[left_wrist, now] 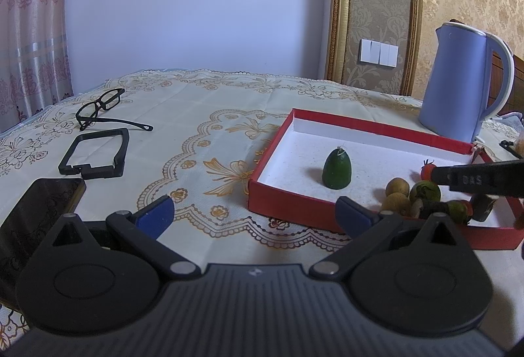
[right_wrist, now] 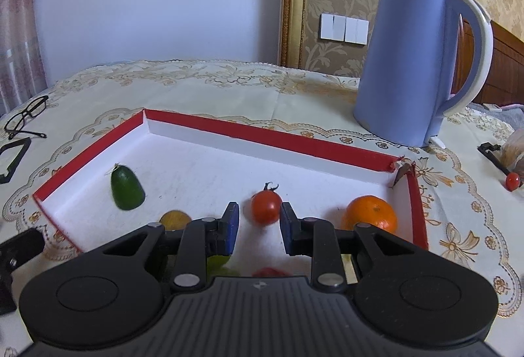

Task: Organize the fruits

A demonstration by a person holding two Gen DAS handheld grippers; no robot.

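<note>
Right gripper: the right gripper [right_wrist: 257, 223] is spread, its blue pads either side of a small red cherry tomato [right_wrist: 266, 207] with a dark stem, not touching it.
Left gripper: the left gripper [left_wrist: 253, 213] is spread wide over the table [left_wrist: 209, 115], holding nothing.
Tray: a shallow red cardboard tray with a white floor [right_wrist: 262, 133] lies under and ahead of the right gripper, and ahead-right of the left one.
Fruits in tray: a dark green pointed fruit [right_wrist: 127, 188] sits ahead-left of the right gripper; a round orange mandarin [right_wrist: 370, 213] just to its right; a yellowish round fruit [right_wrist: 175, 219] just to its left, partly hidden.
Beyond tray: a pale blue electric kettle [right_wrist: 412, 62] stands ahead-right.
Left side: black-framed eyeglasses [left_wrist: 101, 108] lie far ahead-left of the left gripper.
</note>
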